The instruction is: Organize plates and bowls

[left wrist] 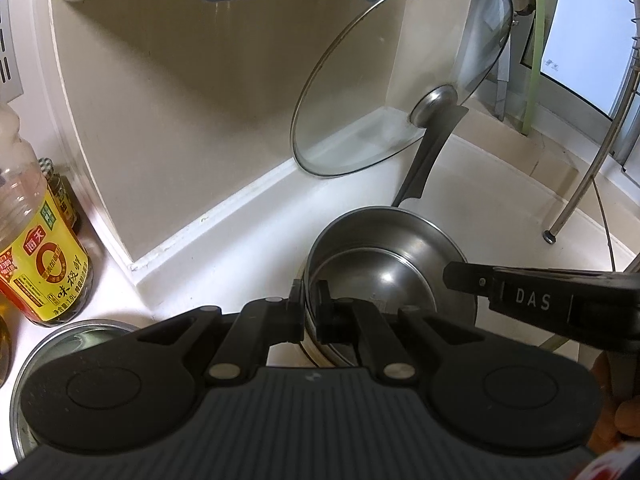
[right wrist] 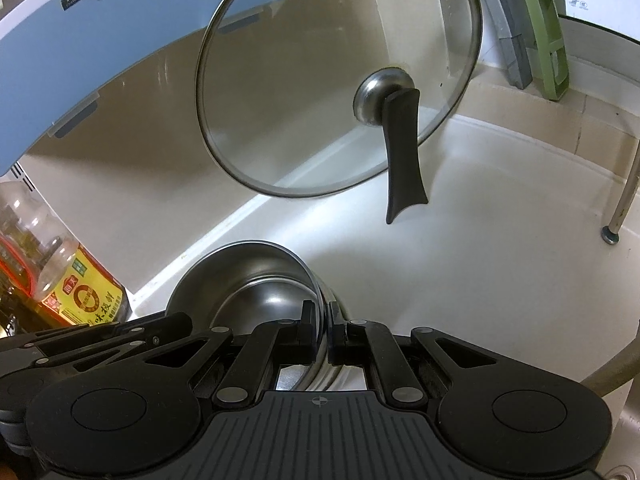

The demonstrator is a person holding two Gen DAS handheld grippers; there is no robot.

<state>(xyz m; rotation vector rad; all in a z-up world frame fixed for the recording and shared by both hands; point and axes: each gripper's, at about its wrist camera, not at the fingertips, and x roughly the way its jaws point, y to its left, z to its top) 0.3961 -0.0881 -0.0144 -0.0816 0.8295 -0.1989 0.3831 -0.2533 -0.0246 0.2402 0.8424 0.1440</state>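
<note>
A stack of nested stainless steel bowls point(left wrist: 384, 268) sits on the white counter, held from two sides. In the left wrist view my left gripper point(left wrist: 309, 298) is shut on the near rim, one finger inside and one outside. My right gripper point(left wrist: 450, 276) comes in from the right and pinches the opposite rim. In the right wrist view the right gripper point(right wrist: 324, 322) is shut on the rim of the steel bowls point(right wrist: 256, 280), and the left gripper point(right wrist: 176, 326) shows at the lower left against the same bowls.
A glass lid point(left wrist: 400, 80) with a black handle point(right wrist: 402, 156) leans on the wall behind the bowls. An oil bottle point(left wrist: 40, 252) and a round steel dish point(left wrist: 76, 336) stand at the left. A metal rack leg point(left wrist: 580, 196) stands at the right.
</note>
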